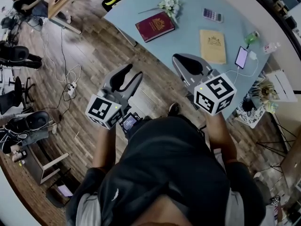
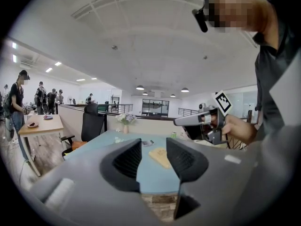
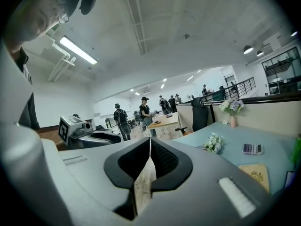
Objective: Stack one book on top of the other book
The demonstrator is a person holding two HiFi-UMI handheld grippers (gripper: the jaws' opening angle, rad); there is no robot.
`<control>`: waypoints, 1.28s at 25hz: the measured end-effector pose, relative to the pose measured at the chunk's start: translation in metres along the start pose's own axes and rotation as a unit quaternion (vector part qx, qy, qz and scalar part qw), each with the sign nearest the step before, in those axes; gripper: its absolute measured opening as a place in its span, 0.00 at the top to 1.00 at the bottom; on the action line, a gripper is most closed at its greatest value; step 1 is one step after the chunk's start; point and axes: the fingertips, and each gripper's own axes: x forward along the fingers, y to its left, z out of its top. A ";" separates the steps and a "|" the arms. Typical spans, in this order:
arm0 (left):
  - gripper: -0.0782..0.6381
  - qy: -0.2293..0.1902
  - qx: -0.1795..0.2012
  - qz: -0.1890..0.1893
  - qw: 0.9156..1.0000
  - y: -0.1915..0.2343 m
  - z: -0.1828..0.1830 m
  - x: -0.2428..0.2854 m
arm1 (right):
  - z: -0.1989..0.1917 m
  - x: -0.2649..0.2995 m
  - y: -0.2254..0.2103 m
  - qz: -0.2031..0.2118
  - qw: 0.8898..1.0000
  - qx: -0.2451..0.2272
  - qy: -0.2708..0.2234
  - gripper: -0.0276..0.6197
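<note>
Black pads come first: the left gripper (image 1: 133,72) holds its jaws spread with nothing between them, while the right gripper (image 1: 181,60) has its jaws pressed together, also empty. Both hang short of the pale blue table (image 1: 188,27) and touch neither book, so I judge this to be the approach, with no stacking begun.

Nearest on the table is the tan book (image 1: 212,46), lying flat ahead of the right gripper. A phone (image 1: 241,57) and its white cable lie just beside it on the right. The red book (image 1: 155,26) lies farther off and well apart from the tan one, close to the table's left edge.

To do this well, the right gripper should open before it arrives, since closed jaws can only push a flat book. Both books look thin and lie flush on the table, so one jaw probably has to slip under an edge. The tan book's near or left edge is the safer side, away from the cable. Carrying it level should keep the cover from flopping, and the open left gripper can steady the red book while the tan one is squared on top.

Beyond the red book stand white flowers (image 1: 170,4), with a calculator (image 1: 212,15) farther to the right, so the carry is best kept on the near side of both.
</note>
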 end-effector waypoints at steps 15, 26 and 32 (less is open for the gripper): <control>0.58 0.015 0.019 -0.038 0.999 -0.013 0.007 0.058 | -0.002 -0.015 -0.047 -0.022 0.999 0.024 -0.009 0.95; 0.58 -0.003 0.024 -0.112 0.993 0.041 0.016 0.106 | 0.006 0.021 -0.076 -0.092 0.995 0.022 -0.002 0.95; 0.58 -0.007 0.018 -0.146 0.989 0.095 0.028 0.128 | 0.019 0.065 -0.088 -0.127 0.992 0.026 -0.001 0.95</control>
